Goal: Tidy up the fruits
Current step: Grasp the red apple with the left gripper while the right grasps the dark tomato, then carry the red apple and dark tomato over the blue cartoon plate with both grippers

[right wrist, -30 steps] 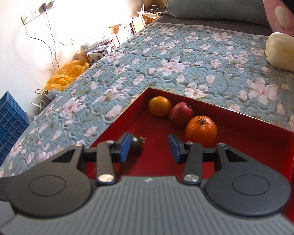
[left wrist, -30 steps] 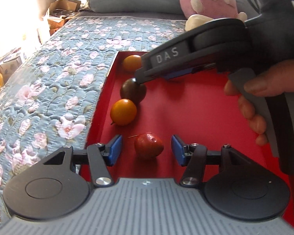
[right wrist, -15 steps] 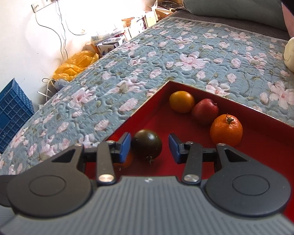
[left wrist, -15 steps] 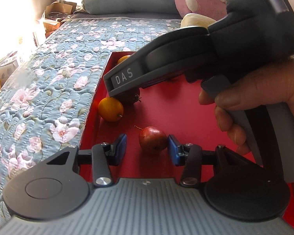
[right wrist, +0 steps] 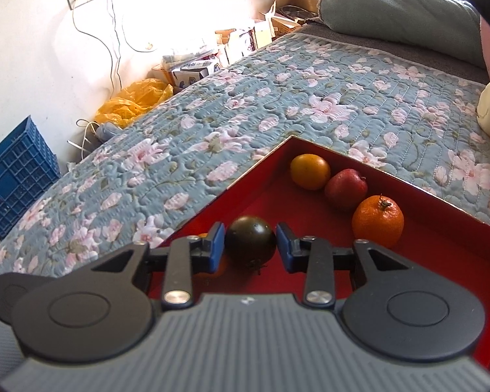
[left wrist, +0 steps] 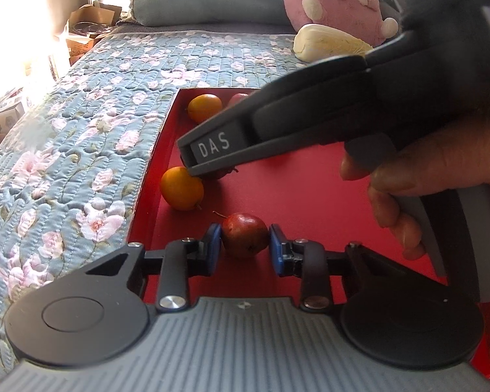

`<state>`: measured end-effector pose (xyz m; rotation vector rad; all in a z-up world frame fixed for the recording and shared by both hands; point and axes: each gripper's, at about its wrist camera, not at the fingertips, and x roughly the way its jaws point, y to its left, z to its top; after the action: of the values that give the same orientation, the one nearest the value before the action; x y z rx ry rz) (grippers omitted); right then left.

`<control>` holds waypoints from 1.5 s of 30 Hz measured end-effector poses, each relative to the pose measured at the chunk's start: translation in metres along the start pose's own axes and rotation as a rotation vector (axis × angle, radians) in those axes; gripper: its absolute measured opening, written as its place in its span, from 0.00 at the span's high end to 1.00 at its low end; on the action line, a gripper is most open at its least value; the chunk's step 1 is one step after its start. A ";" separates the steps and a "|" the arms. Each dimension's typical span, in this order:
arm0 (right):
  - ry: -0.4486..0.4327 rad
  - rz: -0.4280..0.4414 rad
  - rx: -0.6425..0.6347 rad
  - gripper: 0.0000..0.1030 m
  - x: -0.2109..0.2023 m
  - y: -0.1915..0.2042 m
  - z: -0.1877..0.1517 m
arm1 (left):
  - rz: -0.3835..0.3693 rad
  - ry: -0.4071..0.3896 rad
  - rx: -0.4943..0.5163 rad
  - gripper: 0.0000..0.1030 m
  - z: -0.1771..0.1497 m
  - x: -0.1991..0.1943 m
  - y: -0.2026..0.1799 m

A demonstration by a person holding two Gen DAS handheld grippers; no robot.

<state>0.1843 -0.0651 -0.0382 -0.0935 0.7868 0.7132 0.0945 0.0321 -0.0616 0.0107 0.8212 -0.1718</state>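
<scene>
A red tray lies on a flowered quilt. My left gripper is shut on a small red fruit that rests on the tray floor. My right gripper is shut on a dark round fruit; its body crosses the left wrist view above the tray. An orange fruit lies by the tray's left wall and partly shows behind the left finger in the right wrist view. In the far corner sit another orange fruit, a red apple and a tangerine.
The flowered quilt surrounds the tray. A cream cushion, a pink plush toy and a grey pillow lie at the far end. A blue crate, a yellow bag and boxes stand beside the bed.
Both grippers moved in over their fruits and closed: the left on the small red fruit, the right on the dark fruit. The right gripper swung left across the tray.
</scene>
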 end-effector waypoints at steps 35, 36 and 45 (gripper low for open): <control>-0.172 -0.328 0.206 0.63 -0.279 -0.038 -0.121 | -0.072 -0.126 0.159 0.65 -0.010 -0.093 -0.166; -0.171 -0.344 0.219 0.63 -0.286 -0.043 -0.128 | -0.084 -0.128 0.173 0.65 -0.011 -0.094 -0.175; -0.072 -0.448 0.274 0.63 -0.297 -0.079 -0.174 | -0.171 -0.127 0.258 0.65 -0.017 -0.085 -0.243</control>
<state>-0.0183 -0.3472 0.0244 0.0051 0.7537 0.1808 -0.0127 -0.1935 0.0023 0.1716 0.6684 -0.4350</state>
